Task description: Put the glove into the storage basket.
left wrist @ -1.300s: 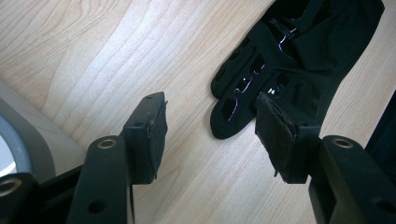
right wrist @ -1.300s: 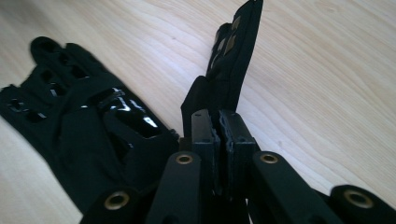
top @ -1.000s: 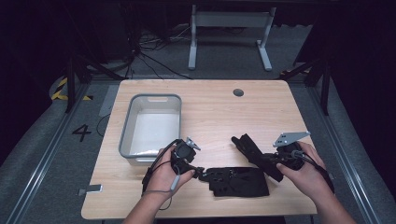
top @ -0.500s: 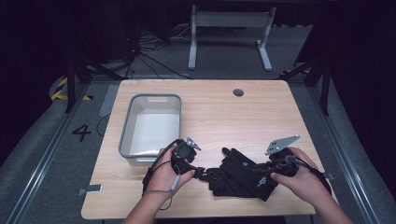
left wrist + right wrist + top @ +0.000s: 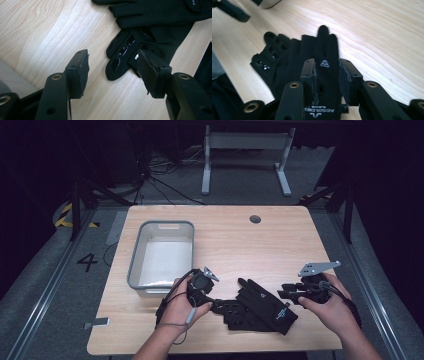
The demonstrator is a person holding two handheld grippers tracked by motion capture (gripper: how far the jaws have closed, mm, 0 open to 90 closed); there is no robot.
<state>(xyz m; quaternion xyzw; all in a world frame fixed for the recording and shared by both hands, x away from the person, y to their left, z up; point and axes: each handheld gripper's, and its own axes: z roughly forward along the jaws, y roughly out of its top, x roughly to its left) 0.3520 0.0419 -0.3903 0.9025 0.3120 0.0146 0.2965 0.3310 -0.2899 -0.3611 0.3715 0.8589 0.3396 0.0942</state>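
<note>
A dark room with a metal stand and cables at twelve o'clock surrounds a pale wooden counter (image 5: pixel 300 245), and in the high view a grey bin (image 5: pixel 162 255) sits at about nine o'clock from the counter's middle. Two black gloves lie stacked near the front edge: the upper glove (image 5: pixel 265 306) rests across the lower glove (image 5: pixel 231 309), whose fingers poke out toward nine o'clock. The left gripper (image 5: pixel 212 306) lies at the lower glove's fingertips; the right gripper (image 5: pixel 282 295) sits at three o'clock of the pile, its jaws having just been opening, apart from the cloth. In the left gripper view the left gripper (image 5: pixel 112 68) stands half open around the lower glove (image 5: pixel 125 53); one pad touches it, nothing is gripped. In the right gripper view the right gripper (image 5: pixel 326 75) hangs over the upper glove (image 5: pixel 322 52), the pads not pressing. To do this step well, I judge the right hand should back off toward three o'clock without snagging, while the left closes low on both layers' edge, or just the lower fingers, so the stack stays squared.
</note>
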